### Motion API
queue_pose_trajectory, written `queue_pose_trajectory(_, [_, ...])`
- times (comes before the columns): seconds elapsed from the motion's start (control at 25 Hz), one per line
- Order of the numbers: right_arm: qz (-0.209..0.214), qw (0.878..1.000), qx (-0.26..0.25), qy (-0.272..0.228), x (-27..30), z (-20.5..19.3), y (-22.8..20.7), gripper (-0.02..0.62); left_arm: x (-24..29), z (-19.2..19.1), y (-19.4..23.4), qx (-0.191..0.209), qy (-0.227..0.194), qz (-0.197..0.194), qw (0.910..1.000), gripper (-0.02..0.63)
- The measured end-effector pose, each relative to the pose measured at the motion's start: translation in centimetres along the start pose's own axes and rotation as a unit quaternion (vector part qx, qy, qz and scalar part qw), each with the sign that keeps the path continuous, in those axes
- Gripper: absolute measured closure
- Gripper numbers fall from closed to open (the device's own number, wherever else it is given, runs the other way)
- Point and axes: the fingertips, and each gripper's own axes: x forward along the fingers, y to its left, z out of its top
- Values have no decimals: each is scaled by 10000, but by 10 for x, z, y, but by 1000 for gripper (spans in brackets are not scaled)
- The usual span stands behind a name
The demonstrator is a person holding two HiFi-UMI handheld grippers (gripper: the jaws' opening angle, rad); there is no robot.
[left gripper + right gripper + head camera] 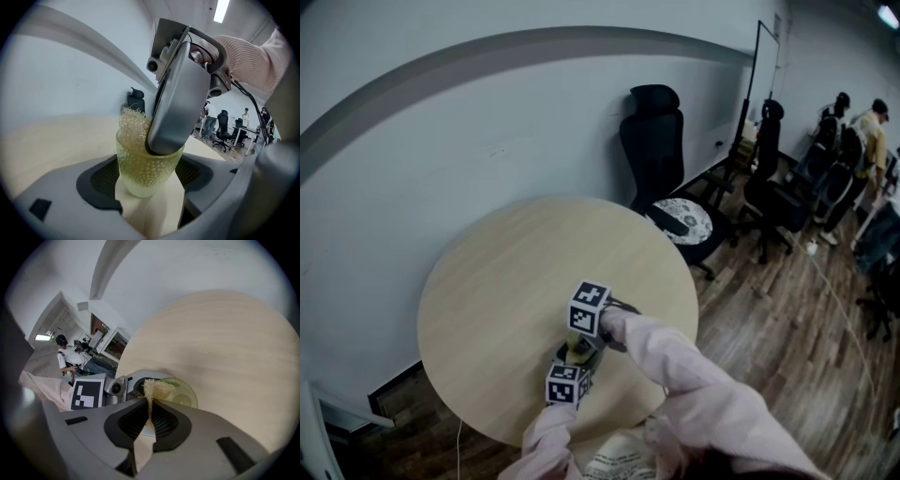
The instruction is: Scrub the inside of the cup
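Observation:
A yellow-green bumpy glass cup (147, 176) stands upright on the round wooden table (497, 281), and my left gripper (147, 190) is shut on it, one pad on each side. My right gripper (151, 411) is shut on a yellowish mesh scrubber (157, 389) and points down into the cup (183, 397). In the left gripper view the right gripper (161, 145) dips its tip inside the rim, with the scrubber (133, 126) bunched above the rim at the left. In the head view both grippers meet near the table's front, left (572, 370) below right (586, 337); the cup (578, 352) is mostly hidden.
A black office chair (661, 155) with a patterned cushion (684, 223) stands just behind the table by the white wall. More chairs and several people (862, 141) are far off at the right on the wooden floor. The table's front edge (487, 427) is close to the grippers.

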Motion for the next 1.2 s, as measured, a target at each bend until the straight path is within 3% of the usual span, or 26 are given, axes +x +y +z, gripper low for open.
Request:
queue_pose_trajectory(0.48, [156, 9943, 913, -519, 1, 13, -7, 580, 1, -1, -1, 46, 19, 28, 10000, 245])
queue_pose_trajectory(0.8, [318, 9822, 1521, -1053, -9, 20, -17, 580, 1, -2, -1, 88, 24, 38, 10000, 245])
queue_pose_trajectory(1.2, [298, 9821, 1525, -1063, -10, 18, -18, 580, 1, -2, -1, 177, 70, 38, 9998, 245])
